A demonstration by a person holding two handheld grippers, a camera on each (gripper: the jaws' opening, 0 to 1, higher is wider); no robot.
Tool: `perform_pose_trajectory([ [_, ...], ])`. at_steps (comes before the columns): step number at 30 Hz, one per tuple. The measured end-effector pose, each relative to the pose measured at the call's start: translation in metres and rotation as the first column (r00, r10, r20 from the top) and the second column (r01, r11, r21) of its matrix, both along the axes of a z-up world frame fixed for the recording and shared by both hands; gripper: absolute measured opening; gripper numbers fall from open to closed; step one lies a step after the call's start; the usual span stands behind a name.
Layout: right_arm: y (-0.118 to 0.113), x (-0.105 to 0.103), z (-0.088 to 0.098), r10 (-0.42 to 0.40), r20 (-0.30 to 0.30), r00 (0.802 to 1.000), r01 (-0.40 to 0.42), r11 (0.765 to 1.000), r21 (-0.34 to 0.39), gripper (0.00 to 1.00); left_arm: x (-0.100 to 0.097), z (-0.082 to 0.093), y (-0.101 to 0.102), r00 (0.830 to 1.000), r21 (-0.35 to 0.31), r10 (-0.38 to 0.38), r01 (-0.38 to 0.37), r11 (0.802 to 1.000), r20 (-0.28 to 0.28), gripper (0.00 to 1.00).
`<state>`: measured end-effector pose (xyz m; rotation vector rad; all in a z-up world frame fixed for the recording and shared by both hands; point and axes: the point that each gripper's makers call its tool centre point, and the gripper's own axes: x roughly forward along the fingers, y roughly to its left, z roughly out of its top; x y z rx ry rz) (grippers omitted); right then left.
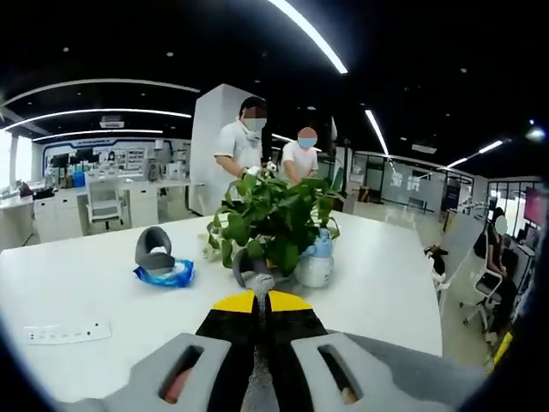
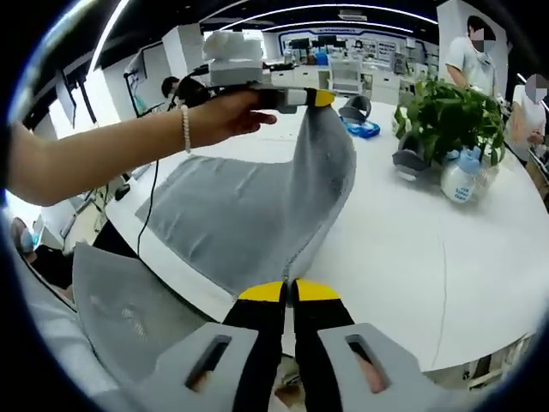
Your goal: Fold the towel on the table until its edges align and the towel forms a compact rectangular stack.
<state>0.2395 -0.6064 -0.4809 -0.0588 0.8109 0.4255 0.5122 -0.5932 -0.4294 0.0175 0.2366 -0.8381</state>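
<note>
Above the white counter (image 2: 480, 249), the grey terry towel (image 2: 257, 215) hangs stretched between both tools: left tool (image 2: 319, 98) clamps its far raised corner, right tool (image 2: 288, 290) its near corner, long axis between them.

- Towel (image 2: 249, 215): grey, plain, lifted off the white tabletop (image 2: 412, 249).
- One end raised high, the other pinched low; cloth sags between, part draped over the tabletop's near edge.
</note>
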Motion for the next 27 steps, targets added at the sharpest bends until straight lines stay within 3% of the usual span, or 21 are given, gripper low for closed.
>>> perform_pose_trajectory([
  [16, 0.093, 0.010, 0.049, 0.189, 0.078, 0.979, -0.188, 0.982, -0.022, 0.00, 0.014, 0.031, 0.064, 0.998, -0.058, 0.050, -0.048, 0.997, 0.027, 0.03],
  [27, 0.167, 0.007, 0.065, 0.359, 0.100, 0.928, -0.358, 0.933, -0.035, 0.00, 0.022, 0.043, 0.132, 0.991, -0.091, 0.125, -0.121, 0.988, 0.037, 0.03],
])
